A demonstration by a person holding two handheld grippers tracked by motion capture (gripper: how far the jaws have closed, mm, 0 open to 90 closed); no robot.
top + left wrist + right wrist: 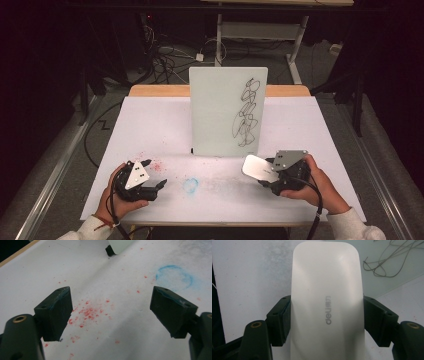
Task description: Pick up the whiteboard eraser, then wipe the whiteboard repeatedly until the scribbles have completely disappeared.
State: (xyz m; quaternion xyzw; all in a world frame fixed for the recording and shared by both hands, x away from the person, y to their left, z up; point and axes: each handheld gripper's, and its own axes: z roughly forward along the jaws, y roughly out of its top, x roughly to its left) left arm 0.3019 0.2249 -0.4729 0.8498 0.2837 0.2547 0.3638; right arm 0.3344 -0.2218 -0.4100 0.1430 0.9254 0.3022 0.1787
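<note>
An upright whiteboard (227, 112) stands mid-table with black scribbles (246, 112) on its right side. My right gripper (267, 175) is shut on a white eraser (260, 167) marked "deli" (328, 311), held just in front of the board's lower right corner; the scribbles (384, 262) show behind it. My left gripper (154, 175) rests open near the front left, nothing between its fingers (56, 312), above red specks (87, 312).
The table wears a white cover (150, 125). A blue smudged ring (190, 184) lies between the grippers, and it shows as a ring (175, 277) in the left gripper view. The board's black foot (109, 251) is nearby. Cables (170, 57) lie on the floor behind.
</note>
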